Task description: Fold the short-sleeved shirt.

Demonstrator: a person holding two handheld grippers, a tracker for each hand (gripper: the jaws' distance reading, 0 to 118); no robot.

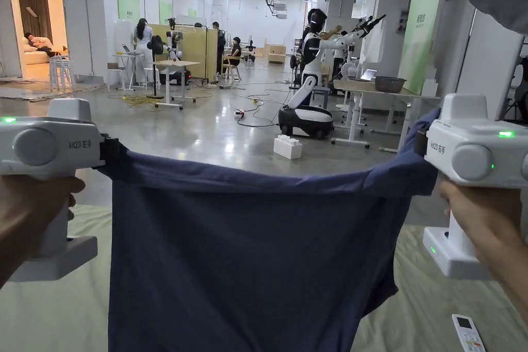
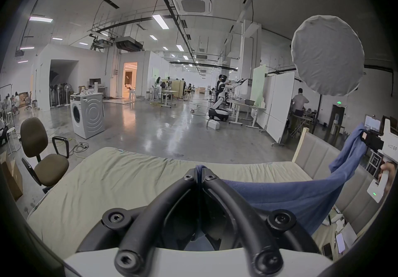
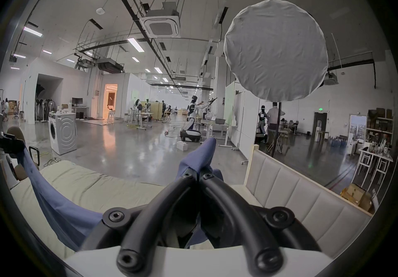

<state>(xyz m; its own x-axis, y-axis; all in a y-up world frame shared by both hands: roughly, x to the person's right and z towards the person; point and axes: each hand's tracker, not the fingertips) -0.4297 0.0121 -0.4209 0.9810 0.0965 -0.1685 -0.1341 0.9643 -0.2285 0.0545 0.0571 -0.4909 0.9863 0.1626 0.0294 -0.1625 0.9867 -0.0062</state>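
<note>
A dark blue short-sleeved shirt (image 1: 242, 255) hangs stretched in the air between both grippers, above a pale green mattress (image 1: 56, 317). My left gripper (image 1: 109, 149) is shut on the shirt's upper left corner; in the left gripper view its jaws (image 2: 199, 170) meet on a bit of blue cloth. My right gripper (image 1: 422, 143) is shut on the upper right corner, and the cloth (image 3: 201, 156) pokes up past its closed jaws (image 3: 198, 174). The shirt's top edge sags slightly in the middle. The shirt (image 2: 301, 195) runs across to the other gripper (image 2: 371, 140).
A white remote (image 1: 468, 334) lies on the mattress at the lower right. A padded headboard (image 3: 290, 191) stands to the right. Beyond the bed are a shiny concrete floor, an office chair (image 2: 41, 152), a washing machine (image 2: 87, 114), a white robot (image 1: 309, 85), tables and several people.
</note>
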